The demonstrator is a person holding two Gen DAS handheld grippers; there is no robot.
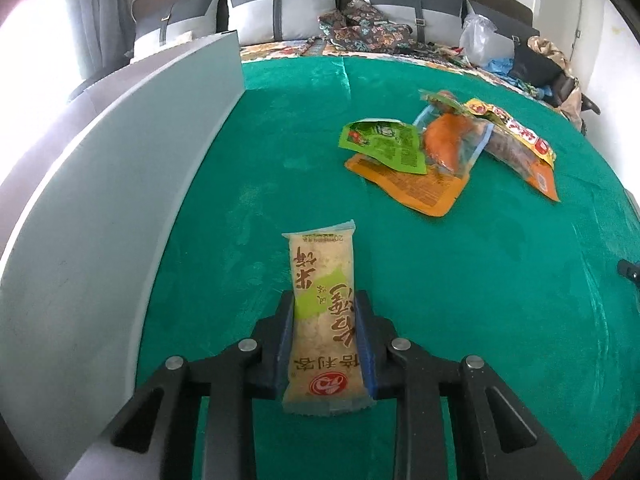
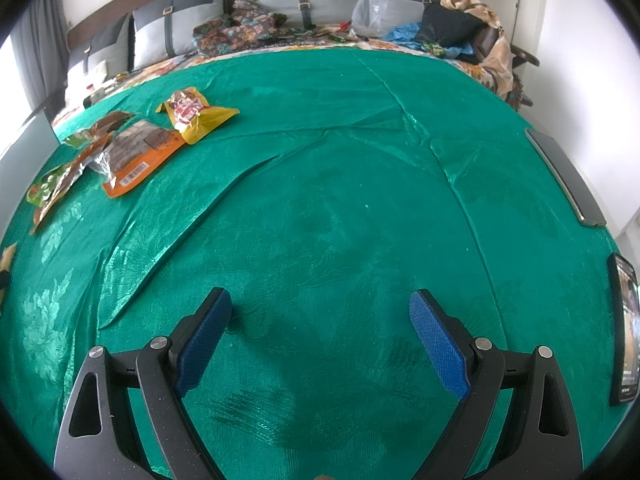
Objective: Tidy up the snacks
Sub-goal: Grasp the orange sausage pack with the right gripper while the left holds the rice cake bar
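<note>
So the left tongs [image 1: 325, 308] are clamped on a long beige rice-cracker packet with a green patch and red logo [image 1: 323, 312], blue pads pressing both of its long sides. The packet points away toward 12 o'clock, its far end sticking out past the tips over the shiny green bedspread [image 1: 280, 140]. Can't tell if that far end is touching the cloth or floating just above it.

At about 9 to 10 o'clock from the packet there's a tall pale grey flat panel [image 1: 120, 200] standing on edge along the left side of the bedspread.

The rest of the snacks sit in a loose heap off at 1 o'clock, well apart from the held packet: a green foil pouch [image 1: 384, 144] lying on a flat orange pouch [image 1: 416, 188], a clear wrapper with something orange inside [image 1: 448, 144] just to their right, and a yellow and red bag [image 1: 516, 128] at the far right of the heap, all overlapping.

The right tongs [image 2: 320, 316] are spread wide with nothing between them, hanging over bare green bedspread. From that side the snack heap is way out at 10 o'clock.
</note>
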